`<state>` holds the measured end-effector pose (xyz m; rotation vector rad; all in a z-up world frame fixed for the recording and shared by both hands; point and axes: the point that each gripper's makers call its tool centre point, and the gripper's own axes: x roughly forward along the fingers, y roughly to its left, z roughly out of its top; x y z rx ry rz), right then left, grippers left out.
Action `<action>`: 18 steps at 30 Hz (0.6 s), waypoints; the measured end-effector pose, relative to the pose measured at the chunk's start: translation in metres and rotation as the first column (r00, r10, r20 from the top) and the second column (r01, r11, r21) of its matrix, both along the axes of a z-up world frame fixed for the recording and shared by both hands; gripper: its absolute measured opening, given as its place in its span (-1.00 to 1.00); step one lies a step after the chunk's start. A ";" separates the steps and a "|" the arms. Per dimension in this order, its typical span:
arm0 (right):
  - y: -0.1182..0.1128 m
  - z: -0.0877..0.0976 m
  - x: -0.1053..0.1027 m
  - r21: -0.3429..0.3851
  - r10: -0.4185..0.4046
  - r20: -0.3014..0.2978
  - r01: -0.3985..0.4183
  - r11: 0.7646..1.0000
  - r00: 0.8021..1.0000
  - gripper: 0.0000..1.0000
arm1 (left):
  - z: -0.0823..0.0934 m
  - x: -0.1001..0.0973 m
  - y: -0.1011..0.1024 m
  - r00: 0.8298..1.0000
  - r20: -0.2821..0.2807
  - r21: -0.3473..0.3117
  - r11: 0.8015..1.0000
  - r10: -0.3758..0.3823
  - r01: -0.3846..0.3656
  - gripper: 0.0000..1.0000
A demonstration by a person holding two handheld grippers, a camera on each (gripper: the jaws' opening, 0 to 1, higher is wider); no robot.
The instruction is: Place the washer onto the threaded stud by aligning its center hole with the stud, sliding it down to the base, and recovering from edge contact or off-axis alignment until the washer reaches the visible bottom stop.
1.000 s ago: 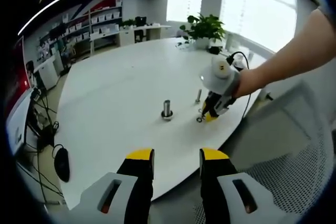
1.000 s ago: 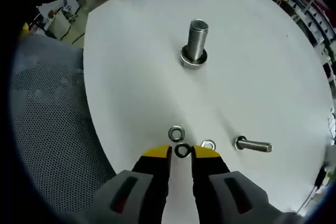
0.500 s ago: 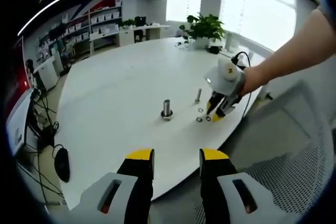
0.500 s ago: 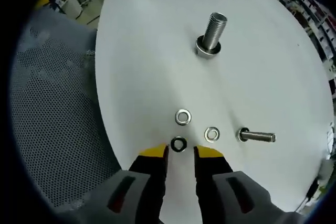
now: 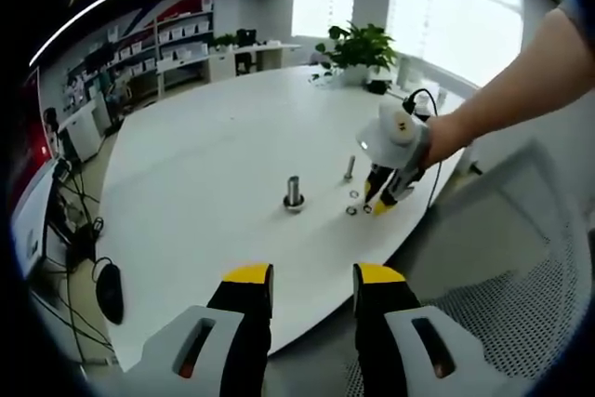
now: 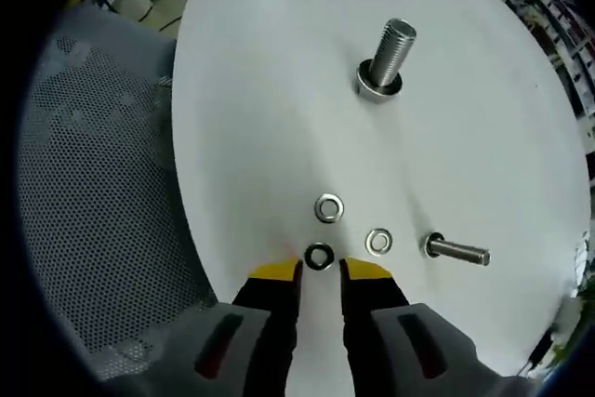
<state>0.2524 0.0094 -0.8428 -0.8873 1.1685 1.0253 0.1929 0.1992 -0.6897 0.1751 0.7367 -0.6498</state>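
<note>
1. Fingers, right gripper (image 6: pixel 320 270): yellow-tipped, parted by a narrow gap, nothing gripped. They stand just short of a dark washer (image 6: pixel 319 256) lying flat on the tabletop (image 6: pixel 270 90); whether the tips touch its rim cannot be told.
2. Fingers, left gripper (image 5: pixel 312 276): parted, holding nothing, poised off the tabletop edge, well apart from the work.
3. Washers, spare: two lighter washers, one (image 6: pixel 328 207) beyond the dark one toward the stud, one (image 6: pixel 378 242) to its side; both flat and loose.
4. Threaded stud (image 6: pixel 390 55): upright on the tabletop, a ring-like base at its foot, its thread bare of any washer as far as can be seen. Seen from the left gripper view (image 5: pixel 294 194), with the right gripper (image 5: pixel 379 205) lowered near the tabletop edge beside it.
5. Bolt (image 6: pixel 457 250): lying on its side next to the lighter washer.
6. Progress, judged: early. No washer is lifted; pick-up, carry, hole alignment and slide to the bottom stop all remain.
</note>
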 end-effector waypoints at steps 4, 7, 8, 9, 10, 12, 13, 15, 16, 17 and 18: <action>0.001 0.000 0.003 0.003 -0.020 -0.019 0.020 1.000 1.000 -0.68 | 0.000 0.000 0.000 1.000 0.002 0.002 1.000 0.000 0.000 -0.35; 0.001 0.001 0.003 0.001 -0.024 -0.031 0.024 1.000 0.999 -0.68 | 0.000 0.000 0.000 1.000 0.001 0.002 1.000 0.001 -0.001 -0.35; 0.001 0.000 0.003 -0.004 -0.019 -0.032 0.019 1.000 0.999 -0.68 | 0.000 0.000 0.000 1.000 0.002 0.003 1.000 0.001 -0.001 -0.35; 0.001 -0.001 0.003 -0.014 -0.006 -0.030 0.006 1.000 1.000 -0.68 | 0.000 0.001 0.000 1.000 0.003 0.004 1.000 0.002 -0.002 -0.35; 0.002 0.000 0.001 -0.021 0.000 -0.026 -0.001 1.000 1.000 -0.68 | 0.001 0.001 0.001 1.000 0.005 0.003 1.000 0.005 -0.005 -0.35; 0.002 -0.001 0.001 -0.036 0.016 -0.020 -0.017 0.999 1.000 -0.68 | 0.001 0.001 0.001 1.000 0.005 0.005 1.000 0.005 -0.005 -0.35; 0.002 -0.001 0.002 -0.040 0.015 -0.021 -0.016 0.999 1.000 -0.68 | 0.000 0.001 0.001 1.000 0.005 0.008 1.000 0.004 -0.004 -0.35; 0.003 -0.001 0.003 -0.048 0.010 -0.024 -0.012 0.999 1.000 -0.70 | 0.000 0.001 0.001 1.000 0.004 0.009 1.000 0.004 -0.004 -0.35; 0.003 -0.001 0.003 -0.052 0.010 -0.026 -0.011 0.999 1.000 -0.70 | 0.000 0.001 0.001 1.000 0.005 0.010 1.000 0.004 -0.004 -0.35; 0.003 -0.001 0.003 -0.056 0.008 -0.027 -0.010 0.998 1.000 -0.70 | 0.000 0.001 0.001 1.000 0.006 0.011 1.000 0.004 -0.004 -0.35; 0.003 0.000 0.002 -0.058 0.010 -0.029 -0.011 0.998 1.000 -0.70 | 0.000 0.001 0.001 1.000 0.006 0.012 1.000 0.005 -0.005 -0.35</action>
